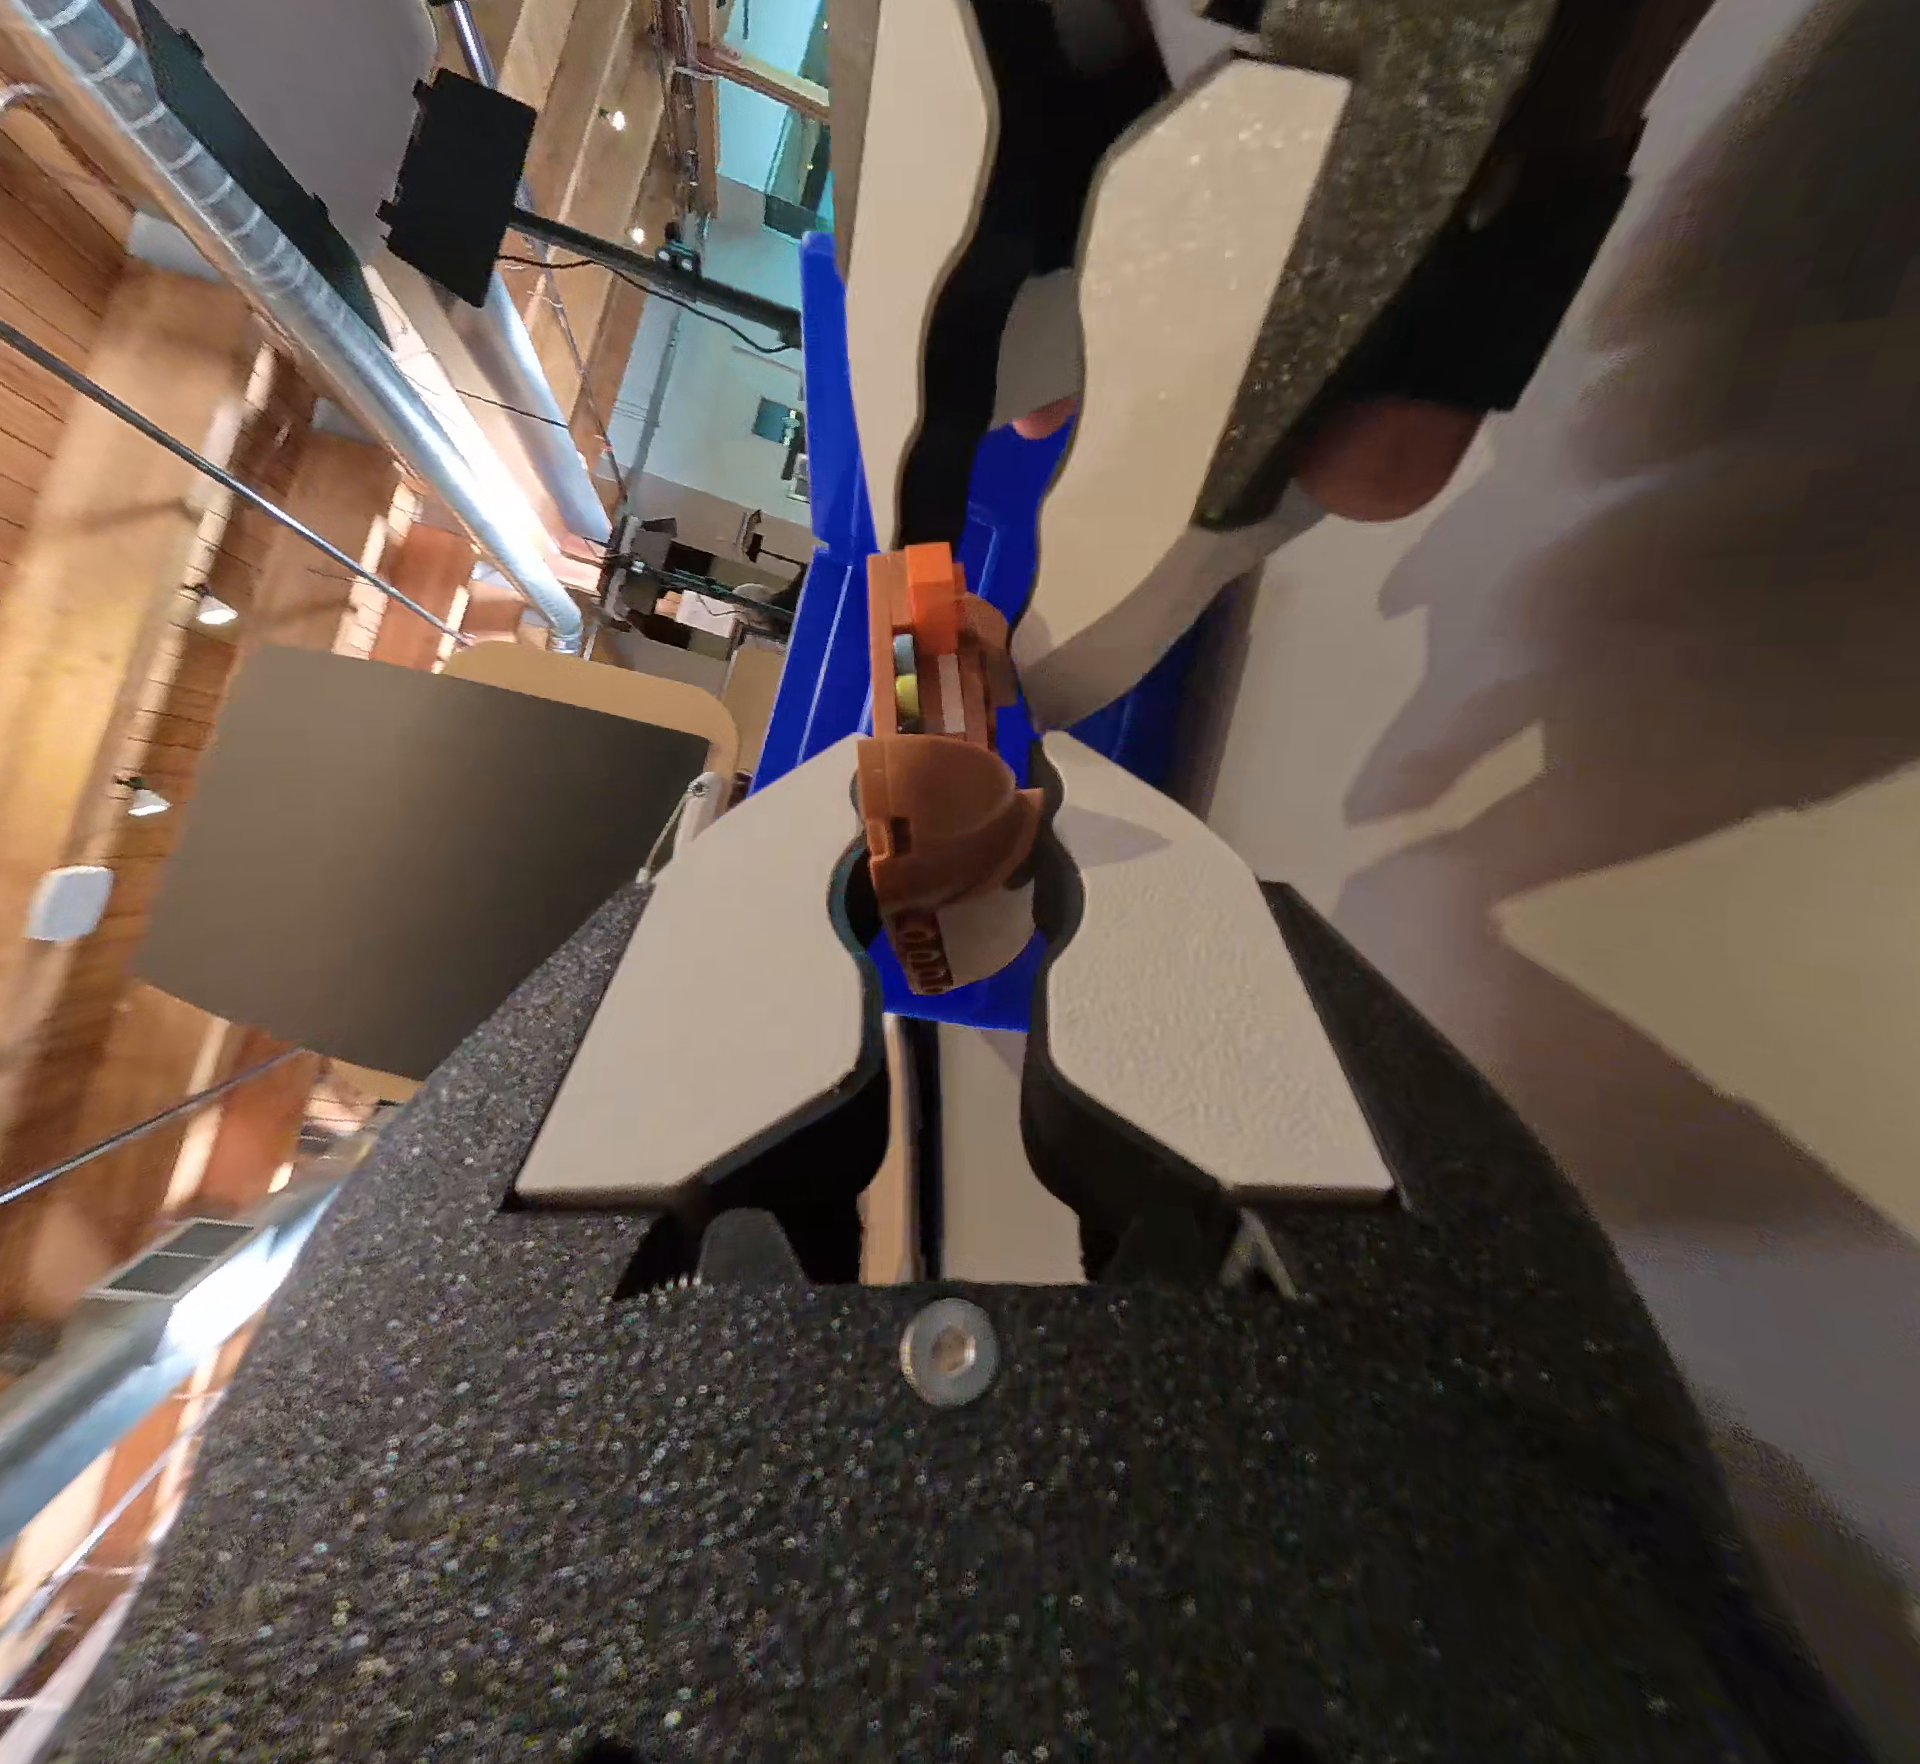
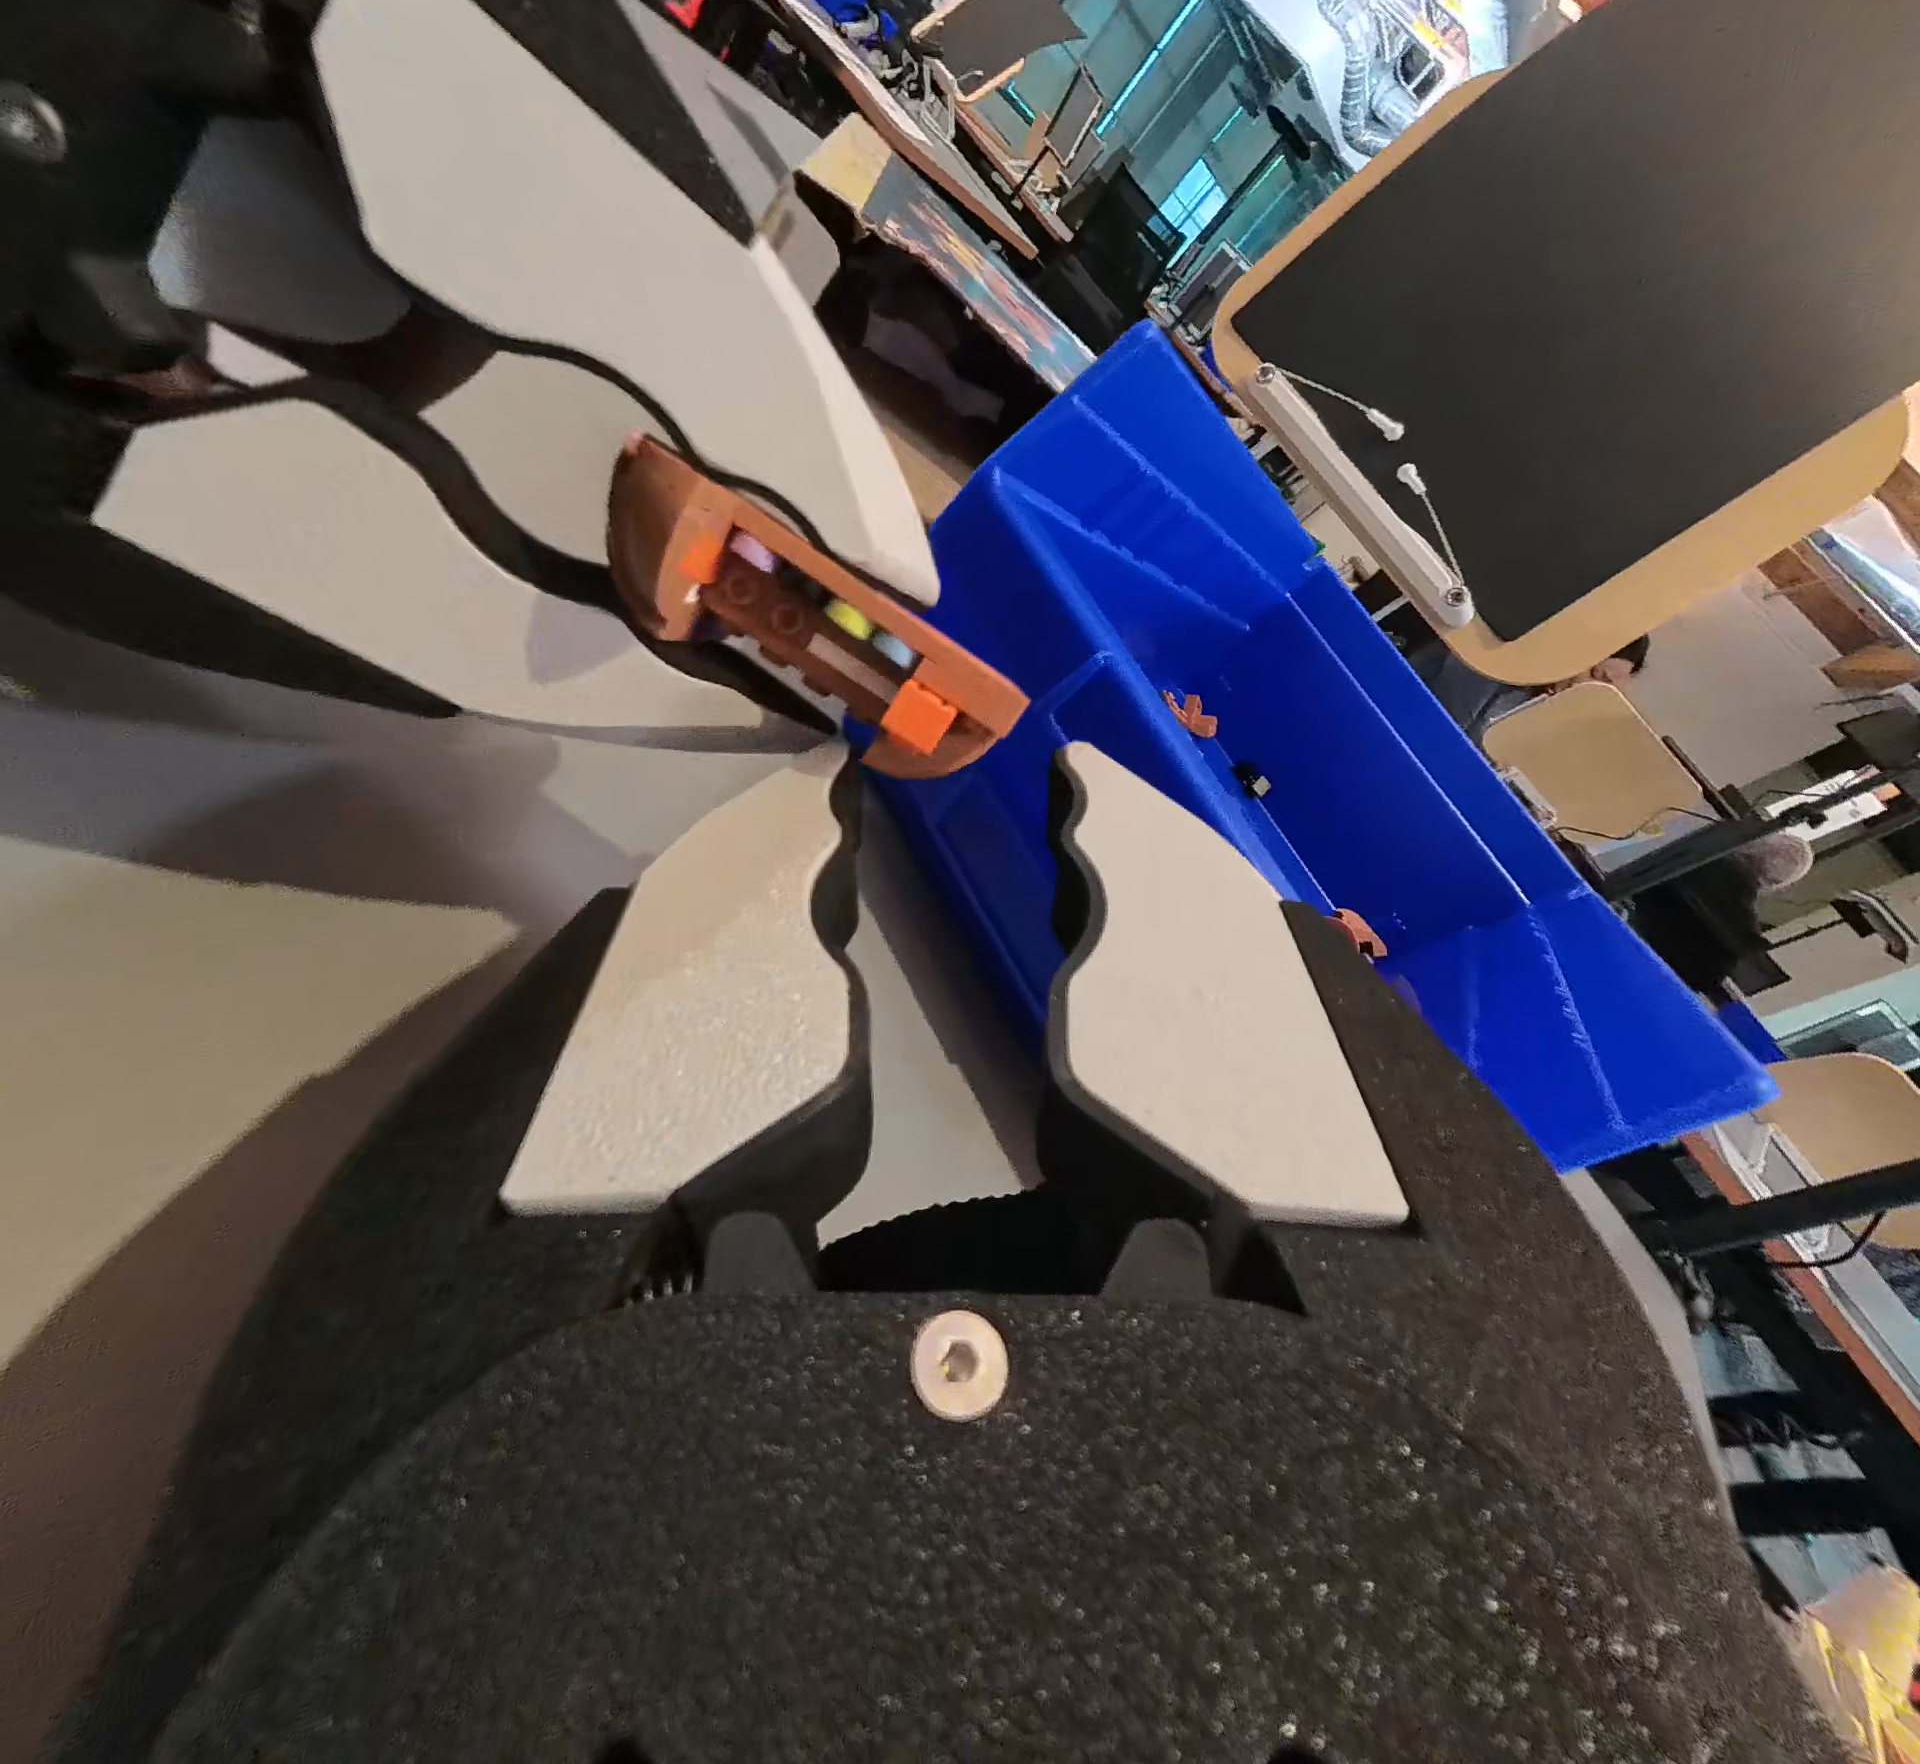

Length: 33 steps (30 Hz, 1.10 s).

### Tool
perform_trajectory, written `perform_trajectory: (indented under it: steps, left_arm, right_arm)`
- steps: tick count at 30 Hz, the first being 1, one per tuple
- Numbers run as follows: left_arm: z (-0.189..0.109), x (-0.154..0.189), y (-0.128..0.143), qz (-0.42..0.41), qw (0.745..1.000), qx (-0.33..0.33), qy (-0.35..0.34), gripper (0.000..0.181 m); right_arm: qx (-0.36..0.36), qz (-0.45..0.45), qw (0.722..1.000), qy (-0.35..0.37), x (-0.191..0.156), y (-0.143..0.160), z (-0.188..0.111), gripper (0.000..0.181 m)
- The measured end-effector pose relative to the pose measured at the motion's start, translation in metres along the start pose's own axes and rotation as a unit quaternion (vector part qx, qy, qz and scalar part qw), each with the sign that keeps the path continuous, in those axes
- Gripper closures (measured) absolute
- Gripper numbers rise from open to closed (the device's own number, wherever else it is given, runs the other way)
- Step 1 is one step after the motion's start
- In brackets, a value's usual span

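My left gripper (image 1: 951,769) is shut on a small brown brick-built model (image 1: 935,841), boat-shaped, with orange bricks at its ends and yellow, pale blue and pink studs inside. It holds the model in the air over a blue plastic bin (image 1: 816,665). My right gripper (image 2: 956,769) is open. Its fingertips sit at the model's free end (image 2: 790,623), beside the orange brick (image 2: 920,712). The left wrist view shows the right gripper (image 1: 966,592) from the front, its fingers on either side of that end. The left gripper (image 2: 878,665) also shows in the right wrist view.
The blue bin (image 2: 1351,727) stands on a white table (image 2: 208,987) and holds a few small brown and black pieces (image 2: 1190,712). A black panel with a wooden rim (image 2: 1558,260) stands behind the bin. Desks and monitors fill the room beyond.
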<state>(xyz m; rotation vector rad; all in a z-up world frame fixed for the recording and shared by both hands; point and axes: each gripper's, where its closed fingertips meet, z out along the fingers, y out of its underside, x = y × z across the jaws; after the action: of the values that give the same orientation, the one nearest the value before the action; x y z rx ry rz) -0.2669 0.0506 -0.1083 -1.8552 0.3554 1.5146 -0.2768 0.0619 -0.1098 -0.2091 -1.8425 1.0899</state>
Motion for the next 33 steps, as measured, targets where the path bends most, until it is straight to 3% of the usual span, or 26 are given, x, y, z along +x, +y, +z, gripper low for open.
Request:
perform_trajectory:
  steps: [8,12,14,24,33]
  left_arm:
    - [0.001,0.002,-0.001,0.1,0.994,-0.028,-0.036,0.156]
    - [0.002,0.005,-0.004,0.099,0.994,-0.029,-0.031,0.156]
    - [0.001,0.006,-0.004,0.092,0.995,-0.026,-0.027,0.156]
    - [0.001,0.01,-0.004,-0.049,0.998,0.016,0.047,0.155]
    - [0.0,0.019,-0.002,-0.195,0.967,0.046,0.159,0.155]
  right_arm:
    - [-0.019,0.052,0.998,-0.029,0.0,0.008,0.002,0.145]
    - [-0.022,0.074,0.994,-0.075,-0.008,0.011,0.002,0.159]
    - [-0.026,0.044,0.997,-0.061,-0.007,0.012,0.002,0.159]
    - [-0.032,-0.016,0.997,-0.065,-0.007,0.01,0.0,0.161]
    - [-0.037,-0.028,0.994,-0.097,-0.015,0.011,-0.001,0.163]
